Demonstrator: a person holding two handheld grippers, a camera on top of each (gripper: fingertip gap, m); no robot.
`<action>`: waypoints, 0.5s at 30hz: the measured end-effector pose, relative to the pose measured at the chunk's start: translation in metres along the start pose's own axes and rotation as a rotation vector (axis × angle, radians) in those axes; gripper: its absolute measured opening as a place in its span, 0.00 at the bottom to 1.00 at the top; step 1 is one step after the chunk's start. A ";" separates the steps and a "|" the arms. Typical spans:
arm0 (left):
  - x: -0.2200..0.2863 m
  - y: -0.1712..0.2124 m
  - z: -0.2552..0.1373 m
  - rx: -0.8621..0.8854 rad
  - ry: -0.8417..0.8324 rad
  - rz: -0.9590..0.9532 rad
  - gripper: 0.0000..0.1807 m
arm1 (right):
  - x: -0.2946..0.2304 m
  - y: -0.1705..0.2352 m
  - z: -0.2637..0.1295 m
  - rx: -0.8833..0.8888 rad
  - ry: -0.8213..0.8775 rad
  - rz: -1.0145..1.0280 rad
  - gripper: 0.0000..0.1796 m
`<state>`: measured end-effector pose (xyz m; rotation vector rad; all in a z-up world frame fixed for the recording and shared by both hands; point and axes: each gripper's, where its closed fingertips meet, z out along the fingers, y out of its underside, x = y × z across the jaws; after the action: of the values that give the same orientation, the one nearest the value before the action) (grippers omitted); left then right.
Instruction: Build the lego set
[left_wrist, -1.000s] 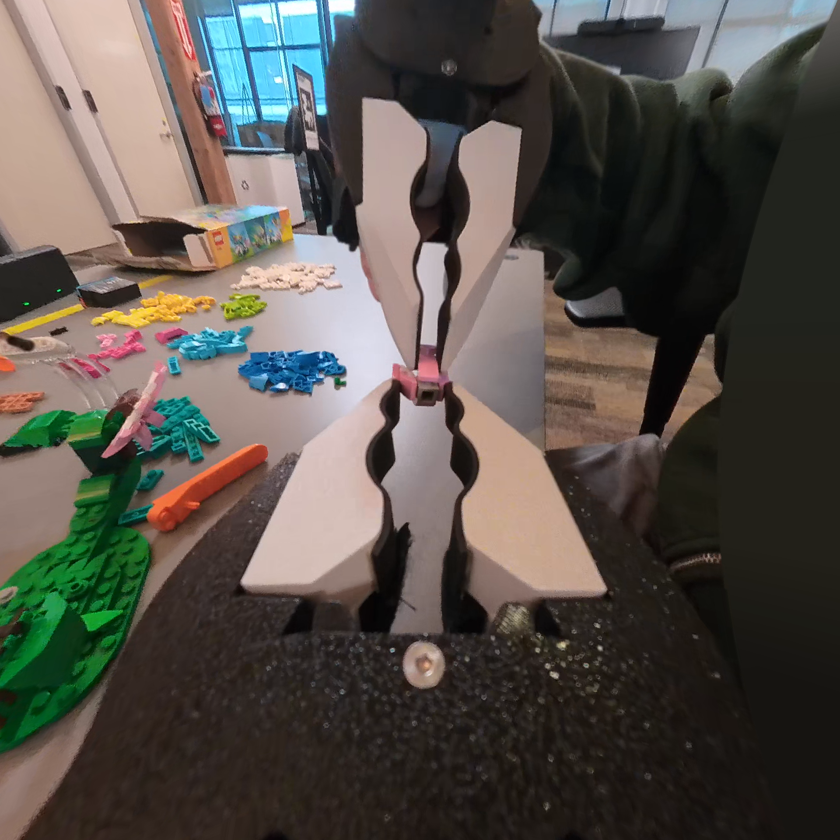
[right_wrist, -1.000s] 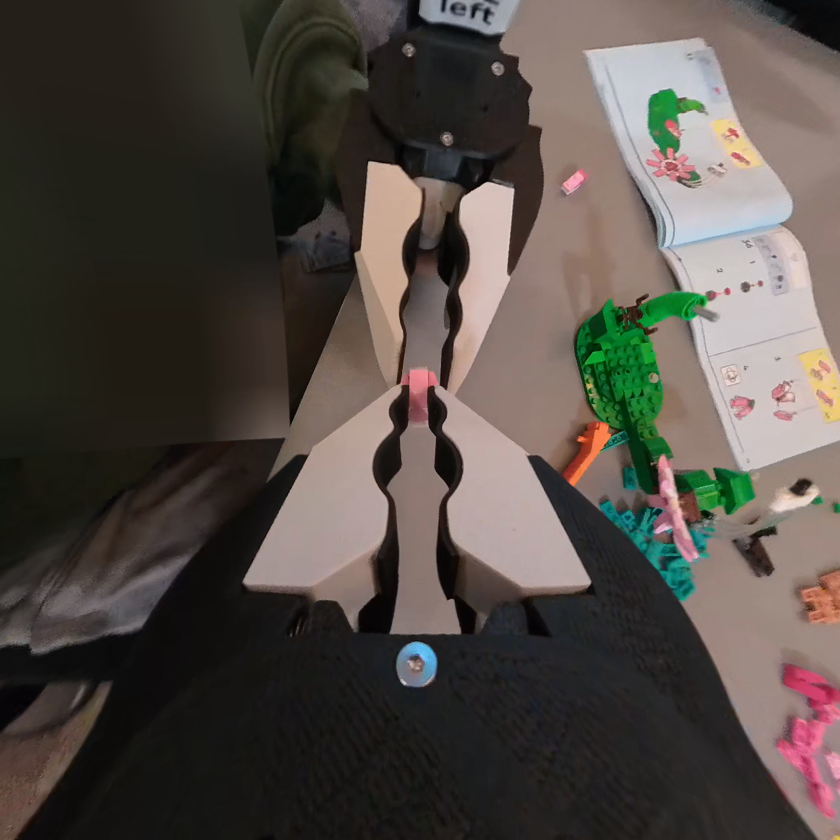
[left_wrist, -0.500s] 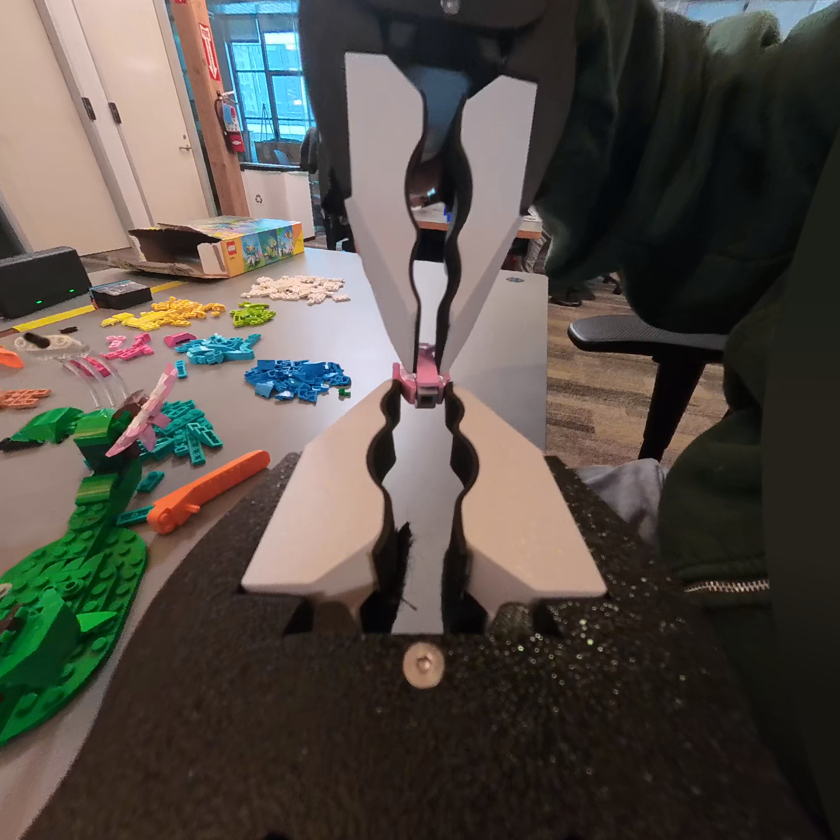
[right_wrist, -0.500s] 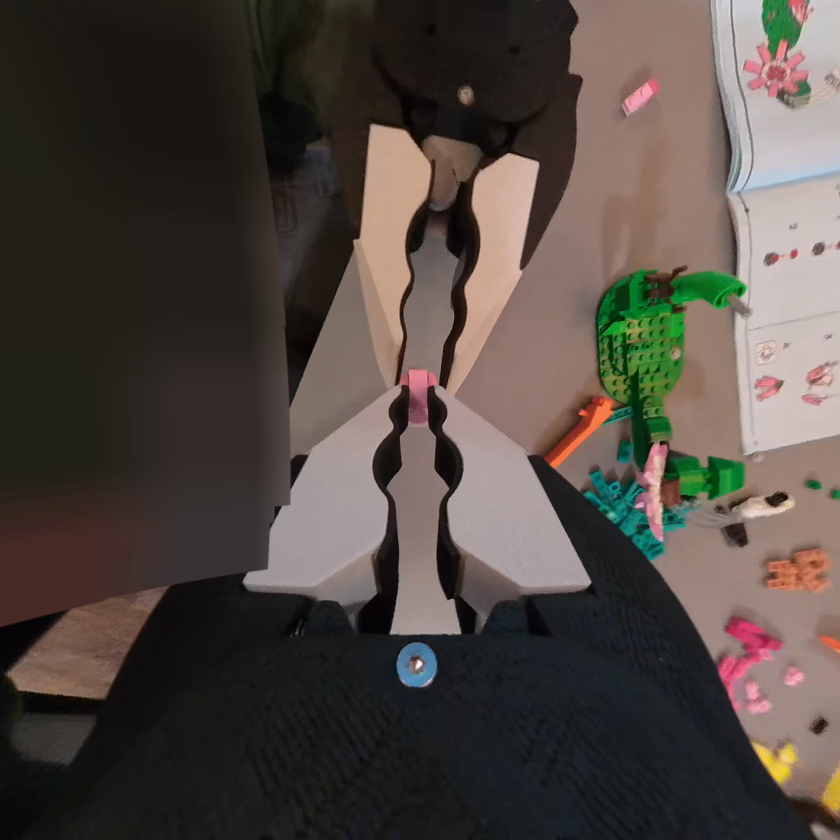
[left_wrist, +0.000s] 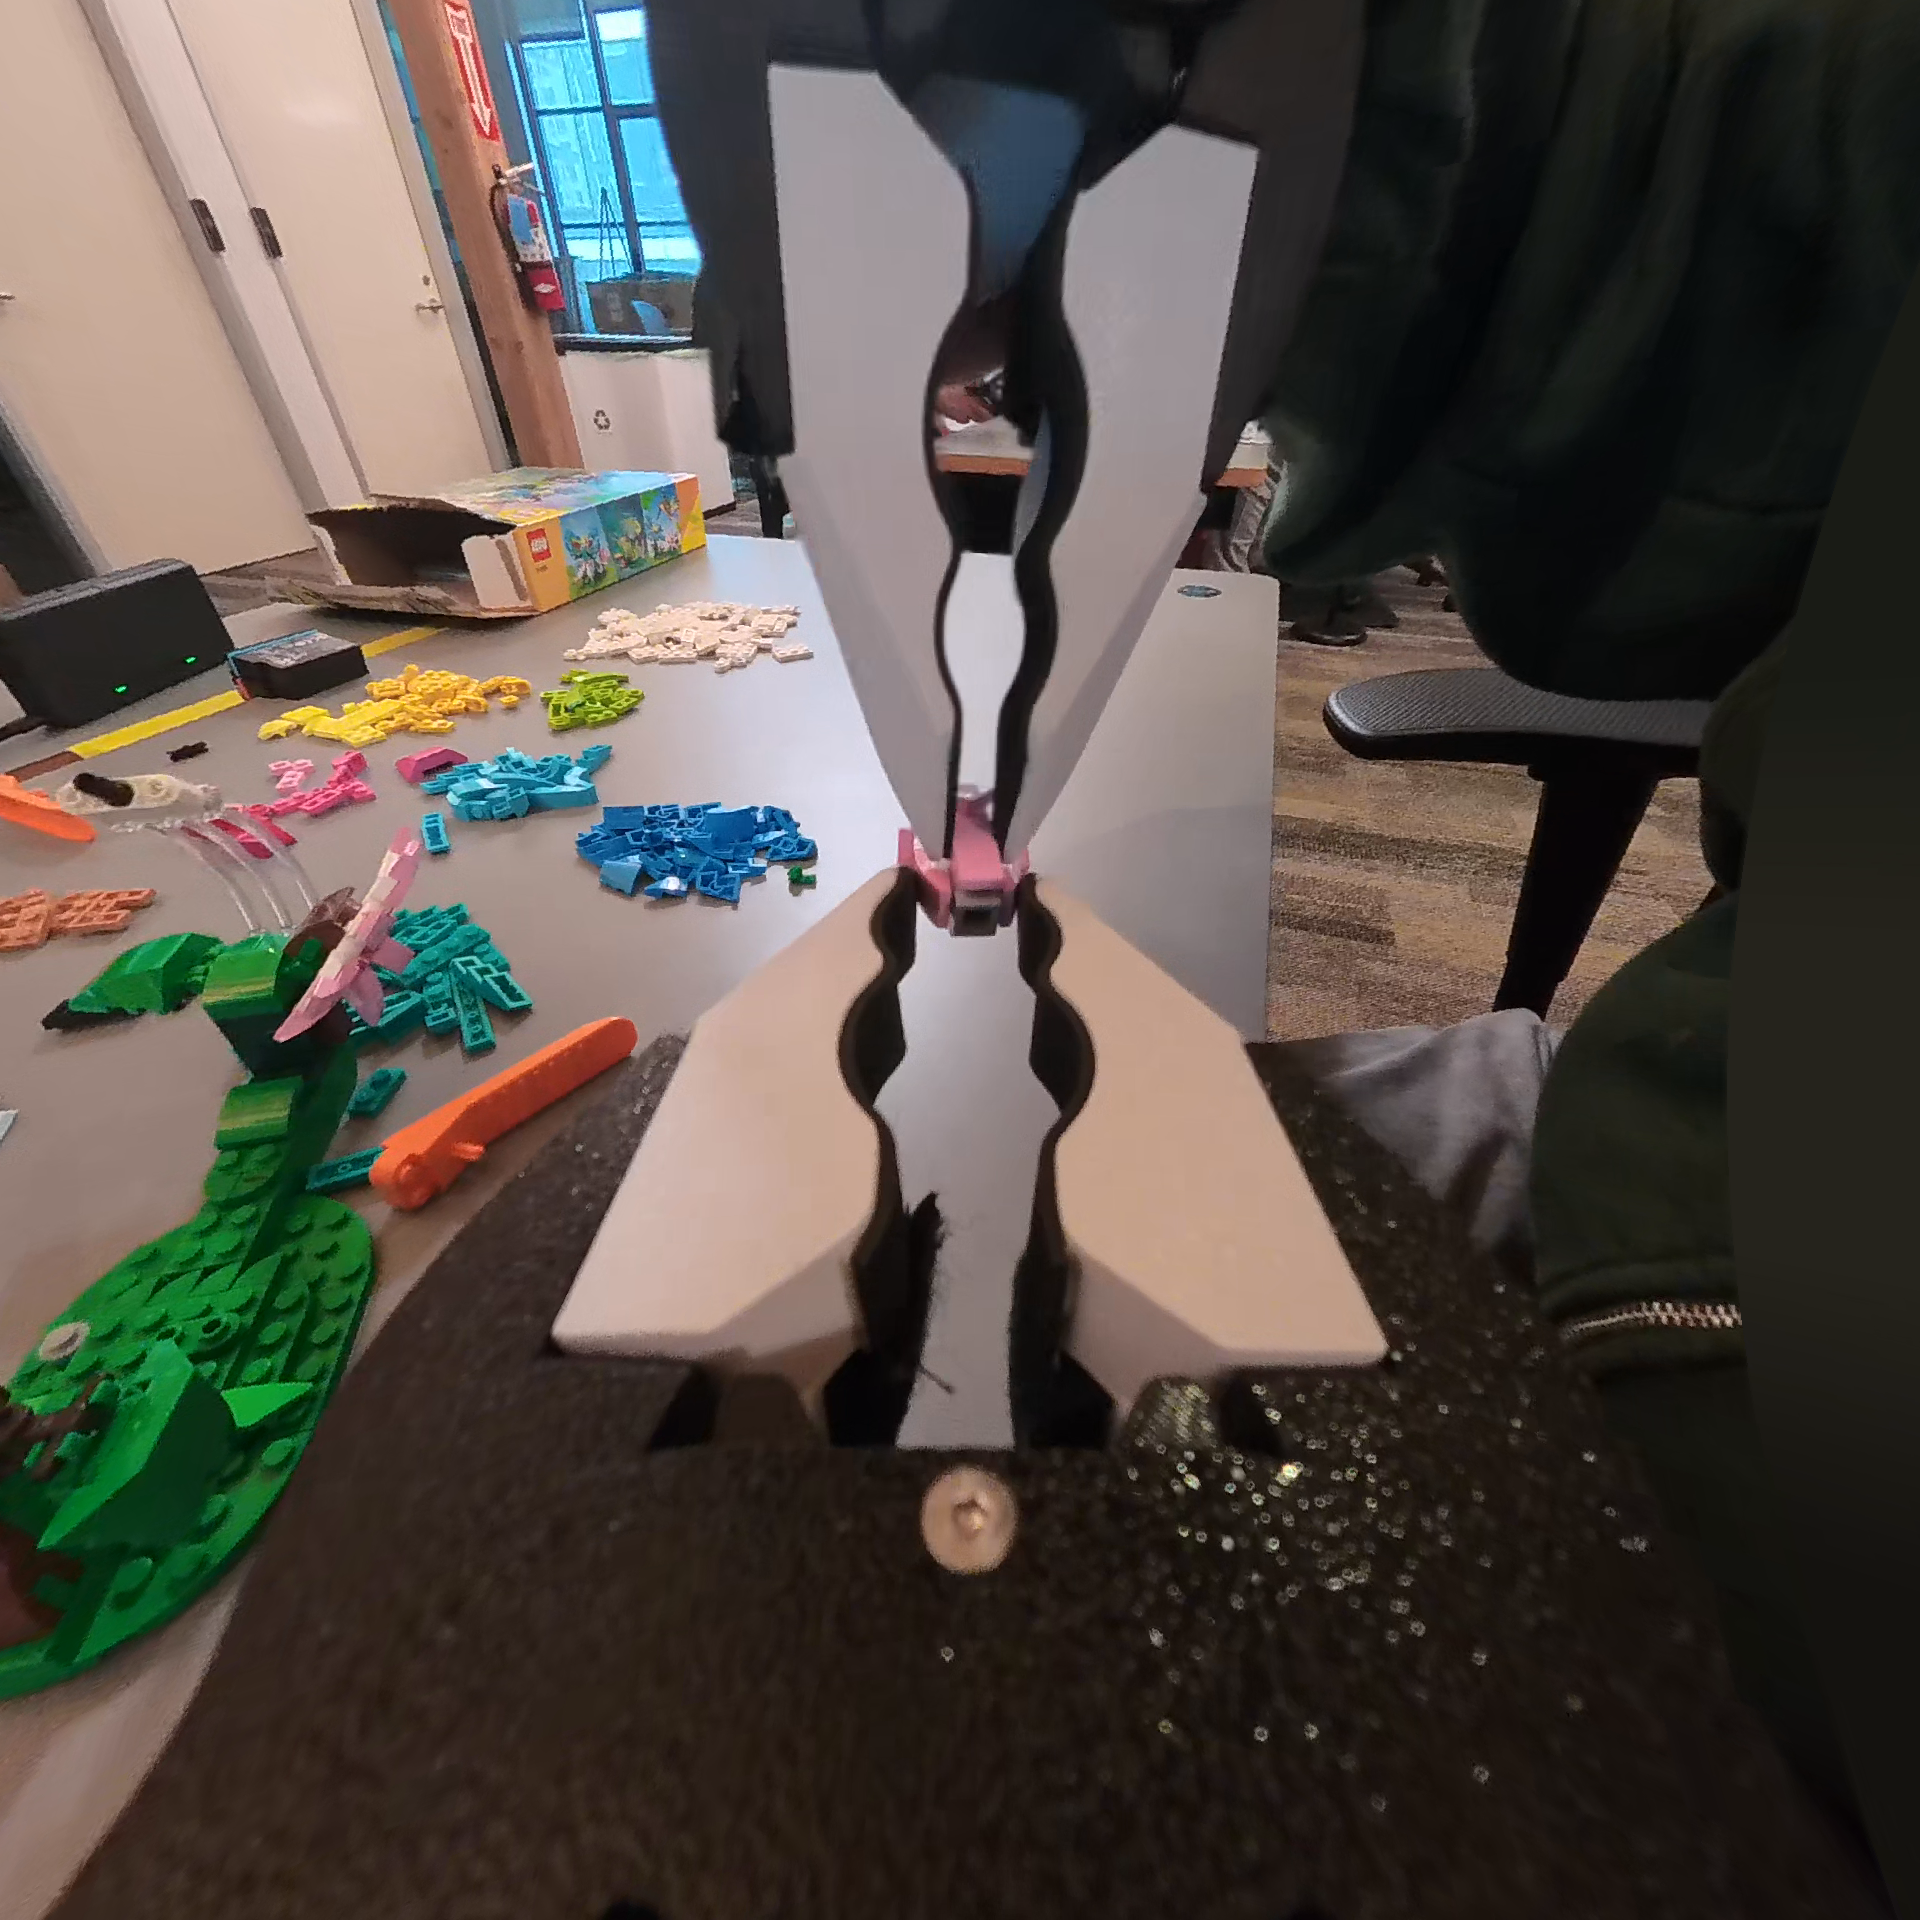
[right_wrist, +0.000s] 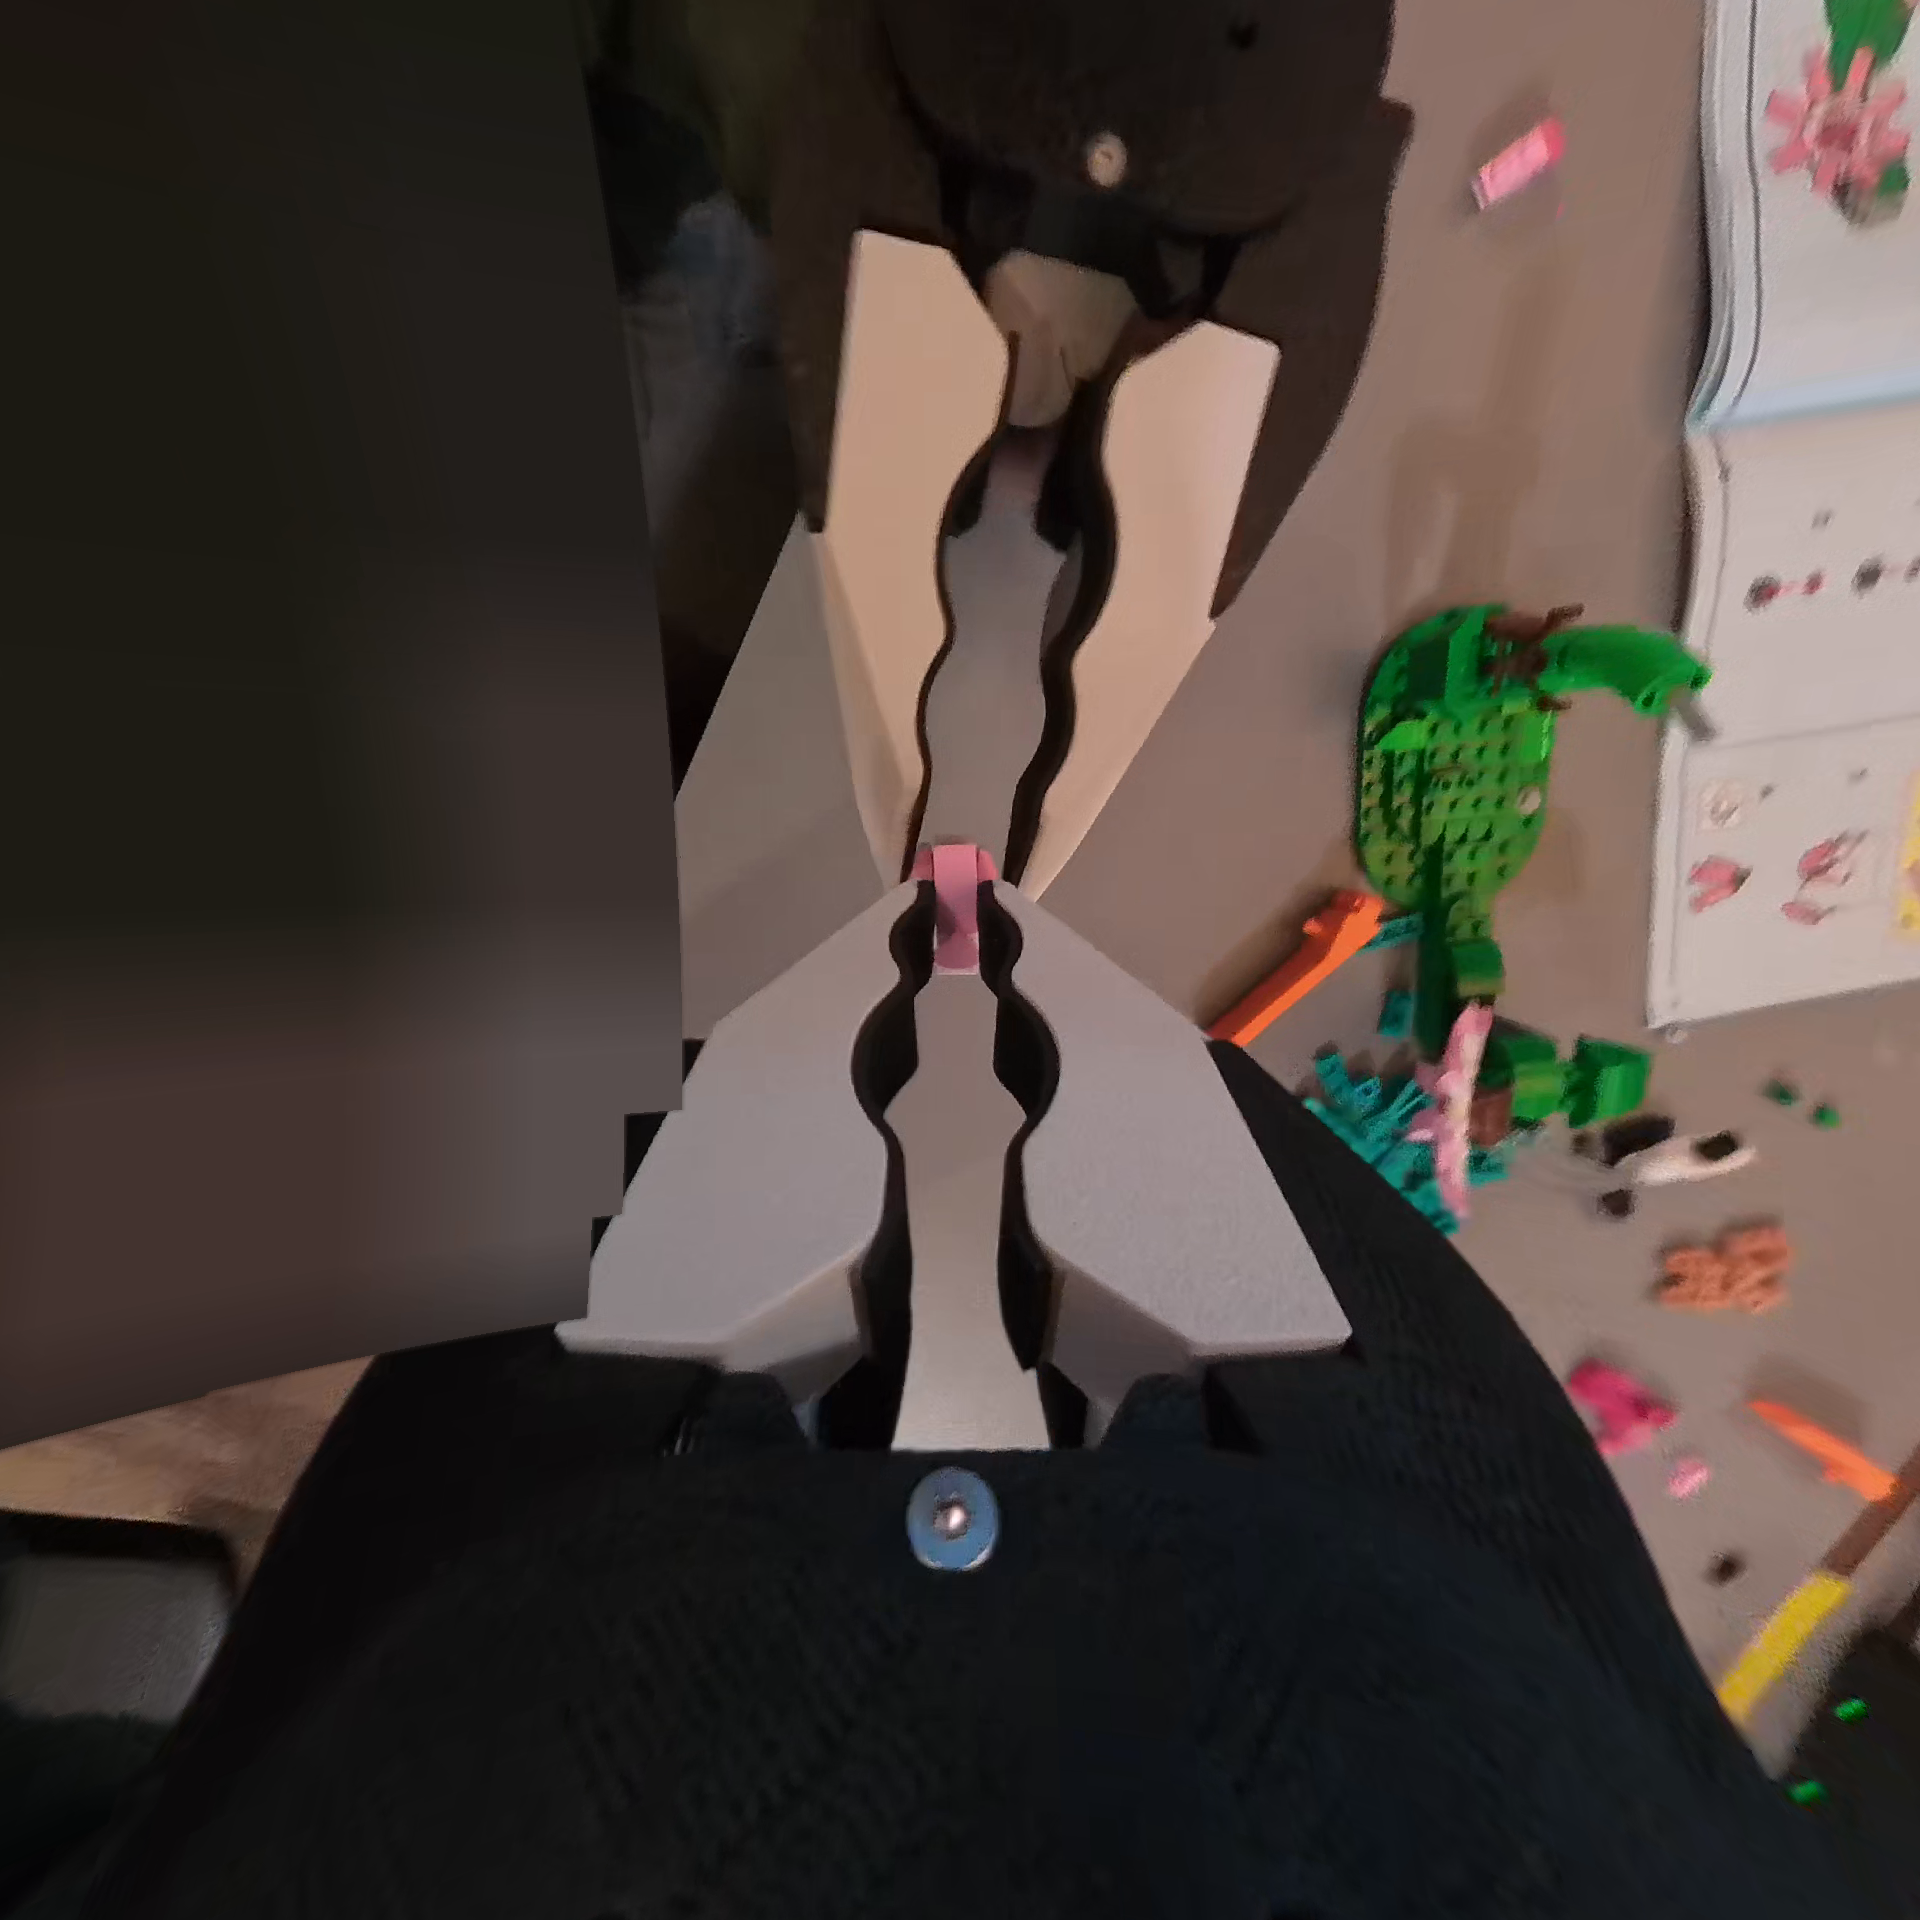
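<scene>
I hold the left gripper (left_wrist: 964, 896) at frame centre of the left wrist view, jaws nearly closed and clamped on a small pink lego assembly (left_wrist: 966, 878). The right gripper (left_wrist: 977, 821) enters from the top of that frame, tips pointing down, its jaws pinched onto the upper part of the same assembly. The two grippers meet tip to tip above the grey table (left_wrist: 748, 727).

In the right wrist view, the right gripper (right_wrist: 954, 909) sits at frame centre, jaws almost closed on the pink piece (right_wrist: 956, 914); the left gripper (right_wrist: 961, 842) faces it from the top.

At lower left of the left wrist view, the green build (left_wrist: 197, 1299) lies on the table with a pink flower (left_wrist: 348, 951) on its stem. An orange separator tool (left_wrist: 499, 1112) lies just right of it. Sorted piles occupy the left half: blue (left_wrist: 696, 847), teal (left_wrist: 457, 971), yellow (left_wrist: 405, 701), white (left_wrist: 696, 634). The set box (left_wrist: 540, 540) stands at upper left. The instruction booklet (right_wrist: 1808, 520) lies open along the right edge of the right wrist view.
</scene>
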<state>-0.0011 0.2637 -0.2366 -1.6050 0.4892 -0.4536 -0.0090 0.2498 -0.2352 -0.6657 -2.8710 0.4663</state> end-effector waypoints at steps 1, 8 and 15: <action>0.000 0.000 0.000 -0.001 -0.001 -0.003 0.10 | 0.000 0.000 0.000 -0.009 -0.003 0.054 0.03; 0.006 0.000 0.001 -0.019 0.023 0.032 0.09 | -0.006 0.000 0.000 -0.027 0.025 -0.185 0.03; 0.003 -0.001 0.000 -0.007 0.007 0.022 0.09 | -0.003 0.000 0.000 -0.043 0.018 0.049 0.03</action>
<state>0.0014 0.2626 -0.2357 -1.6038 0.5135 -0.4412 -0.0066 0.2485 -0.2352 -0.7452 -2.8613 0.4043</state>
